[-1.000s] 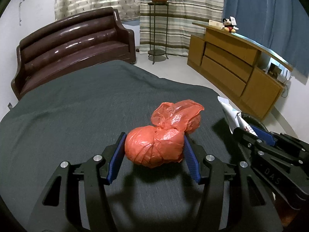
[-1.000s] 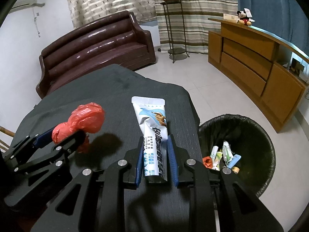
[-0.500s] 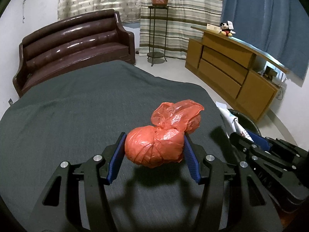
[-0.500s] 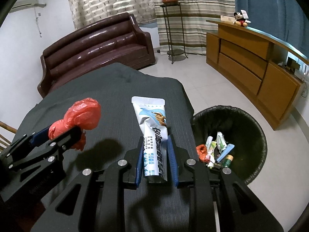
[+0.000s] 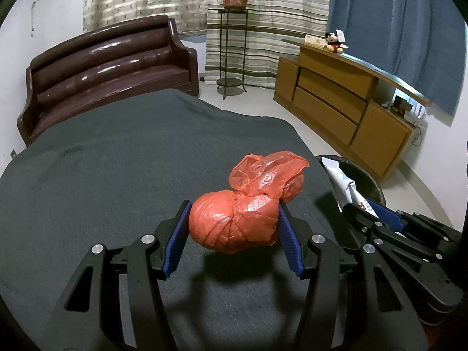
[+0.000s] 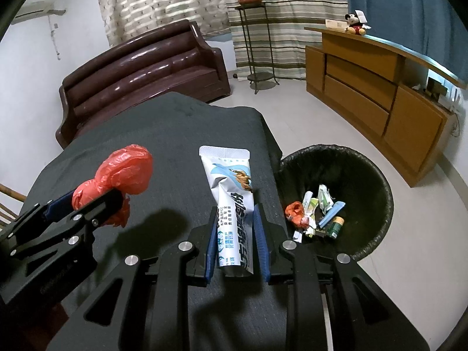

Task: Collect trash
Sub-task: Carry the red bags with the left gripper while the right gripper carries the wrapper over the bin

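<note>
My left gripper (image 5: 232,228) is shut on a crumpled red plastic bag (image 5: 234,222) and holds it above the dark grey table (image 5: 117,161). The bag also shows in the right wrist view (image 6: 128,169) at the left. My right gripper (image 6: 235,228) is shut on a white and blue toothpaste tube (image 6: 231,193), held above the table near its right edge. The tube also shows in the left wrist view (image 5: 342,184). A black trash bin (image 6: 374,181) stands on the floor right of the table and holds several bits of trash (image 6: 316,213).
A brown leather sofa (image 5: 108,67) stands beyond the table. A wooden sideboard (image 6: 380,87) runs along the right wall with a plush toy (image 6: 355,23) on top. A metal plant stand (image 6: 254,44) stands by the striped curtains. Pale floor lies between table and sideboard.
Both grippers have kept their hold and drifted slightly; the trash bin sits a little further left and nearer the table edge in the right wrist view.
</note>
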Tool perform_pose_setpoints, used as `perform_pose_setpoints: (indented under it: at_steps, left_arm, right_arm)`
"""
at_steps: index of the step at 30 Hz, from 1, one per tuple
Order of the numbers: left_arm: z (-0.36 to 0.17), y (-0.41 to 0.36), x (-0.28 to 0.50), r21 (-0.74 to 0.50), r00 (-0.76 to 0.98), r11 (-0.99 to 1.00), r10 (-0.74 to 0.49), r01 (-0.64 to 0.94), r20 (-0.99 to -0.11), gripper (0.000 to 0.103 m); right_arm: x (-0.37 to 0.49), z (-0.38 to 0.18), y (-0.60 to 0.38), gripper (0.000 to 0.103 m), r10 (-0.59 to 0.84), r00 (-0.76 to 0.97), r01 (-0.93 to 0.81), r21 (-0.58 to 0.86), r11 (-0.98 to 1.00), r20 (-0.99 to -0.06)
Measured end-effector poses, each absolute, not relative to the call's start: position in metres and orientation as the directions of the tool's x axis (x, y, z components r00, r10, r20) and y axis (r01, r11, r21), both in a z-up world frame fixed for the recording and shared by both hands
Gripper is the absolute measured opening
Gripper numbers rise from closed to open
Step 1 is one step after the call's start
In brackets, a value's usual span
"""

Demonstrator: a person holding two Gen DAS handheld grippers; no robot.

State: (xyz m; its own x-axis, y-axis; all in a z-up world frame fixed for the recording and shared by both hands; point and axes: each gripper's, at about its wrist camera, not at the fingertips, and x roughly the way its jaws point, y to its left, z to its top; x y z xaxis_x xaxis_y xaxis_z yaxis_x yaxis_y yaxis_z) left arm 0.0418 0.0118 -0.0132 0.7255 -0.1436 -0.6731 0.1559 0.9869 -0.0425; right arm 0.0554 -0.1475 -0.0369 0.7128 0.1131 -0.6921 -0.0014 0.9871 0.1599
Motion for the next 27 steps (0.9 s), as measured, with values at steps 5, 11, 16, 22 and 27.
perform_pose_setpoints:
  at_steps: [5, 11, 16, 22, 27]
  left_arm:
    - [-0.016, 0.004, 0.033, -0.044, 0.720, 0.986, -0.147, 0.160, -0.678, 0.055]
    - [-0.019, -0.005, 0.031, -0.046, 0.716, 0.985, -0.155, 0.169, -0.681, 0.055]
    - [-0.020, -0.012, 0.036, -0.051, 0.713, 0.982, -0.168, 0.183, -0.680, 0.055]
    - [-0.020, -0.034, 0.044, -0.053, 0.712, 0.973, -0.200, 0.223, -0.673, 0.055]
    - [-0.018, -0.058, 0.055, -0.051, 0.708, 0.964, -0.227, 0.261, -0.668, 0.055]
  right_arm:
    - [0.051, -0.039, -0.154, 0.024, 0.111, 0.712, 0.007, 0.166, 0.986, -0.694]
    - [0.047, -0.041, -0.163, 0.024, 0.094, 0.713, 0.030, 0.164, 0.986, -0.695]
    - [0.045, -0.040, -0.174, 0.024, 0.050, 0.722, 0.063, 0.137, 0.989, -0.690]
    - [0.047, -0.040, -0.196, 0.024, 0.005, 0.724, 0.113, 0.126, 0.986, -0.690]
    - [0.051, -0.044, -0.214, 0.024, -0.025, 0.715, 0.153, 0.122, 0.981, -0.699]
